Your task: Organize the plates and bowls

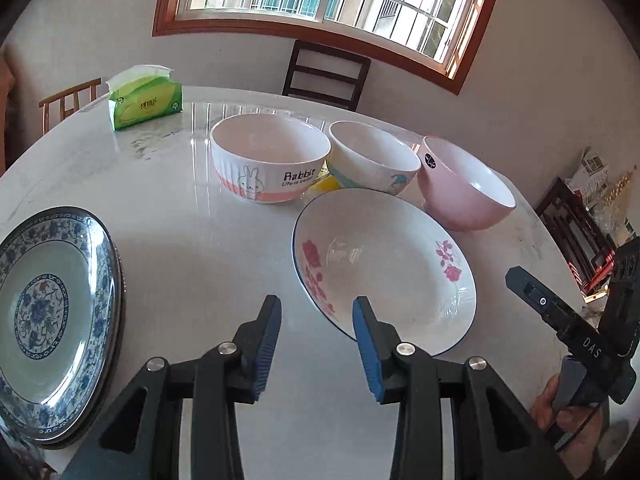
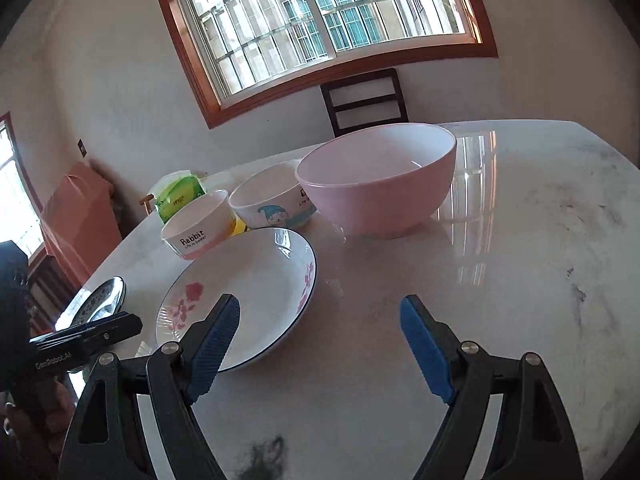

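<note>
White floral-printed ceramic plate (image 1: 384, 264) lies mid-frame, left gripper (image 1: 316, 338) and right gripper (image 2: 320, 344) hovering wide-jawed, empty, seemingly poised for stacking

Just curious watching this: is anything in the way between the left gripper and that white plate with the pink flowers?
Nothing visible. The left gripper is open just short of the flowered plate, with only bare tabletop between them.
</note>
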Demonstrator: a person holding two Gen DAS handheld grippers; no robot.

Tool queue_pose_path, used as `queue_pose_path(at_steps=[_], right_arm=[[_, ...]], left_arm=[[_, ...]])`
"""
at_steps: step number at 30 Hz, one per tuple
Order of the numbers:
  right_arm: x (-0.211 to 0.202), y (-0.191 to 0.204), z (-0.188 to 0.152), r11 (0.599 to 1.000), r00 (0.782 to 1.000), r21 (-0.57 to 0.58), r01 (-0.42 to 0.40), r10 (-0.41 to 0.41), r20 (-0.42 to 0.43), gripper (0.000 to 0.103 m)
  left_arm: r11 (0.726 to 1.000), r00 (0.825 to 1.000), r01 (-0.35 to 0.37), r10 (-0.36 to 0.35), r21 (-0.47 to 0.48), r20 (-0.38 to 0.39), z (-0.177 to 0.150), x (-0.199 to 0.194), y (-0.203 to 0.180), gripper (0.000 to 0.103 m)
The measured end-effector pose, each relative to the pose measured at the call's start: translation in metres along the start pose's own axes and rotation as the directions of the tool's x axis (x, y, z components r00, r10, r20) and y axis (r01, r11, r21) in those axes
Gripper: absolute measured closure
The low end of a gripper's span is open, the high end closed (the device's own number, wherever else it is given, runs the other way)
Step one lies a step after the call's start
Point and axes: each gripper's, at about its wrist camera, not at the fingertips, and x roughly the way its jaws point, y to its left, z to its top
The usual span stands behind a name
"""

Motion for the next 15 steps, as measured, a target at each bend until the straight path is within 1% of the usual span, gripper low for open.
queue_pose_path(at_steps=[2, 4, 7, 10, 15], right_arm=[[0.008, 0.001, 0.002, 1.000, 1.000, -0.006, -0.005, 0.005, -0.026, 0.023], [0.014, 0.001, 0.005, 1.000, 0.999, -0.003, -0.019, 0.018, -0.043, 0.023], [0.027, 0.003, 0.009, 1.000, 0.996, 0.000, -0.014, 0.014, -0.085, 0.023], [0.039, 0.000, 0.014, 0.999, 0.991, 0.014, -0.029, 0.031, -0.128, 0.028], [0.058, 0.001, 0.019, 0.999, 0.981, 0.015, -0.030, 0.032, -0.191, 0.032]], left_arm=[[0.999, 1.000, 0.012, -0.012, -0.030, -0.011, 0.004, 0.007, 0.005, 0.065], [0.998, 0.999, 0.038, -0.039, -0.057, -0.022, 0.009, 0.014, 0.009, 0.065], [0.996, 0.998, 0.043, -0.047, -0.072, -0.048, 0.015, 0.025, 0.011, 0.065], [0.994, 0.995, 0.056, -0.063, -0.097, -0.071, 0.017, 0.036, 0.016, 0.065], [0.988, 0.992, 0.072, -0.085, -0.136, -0.098, 0.021, 0.050, 0.023, 0.065]])
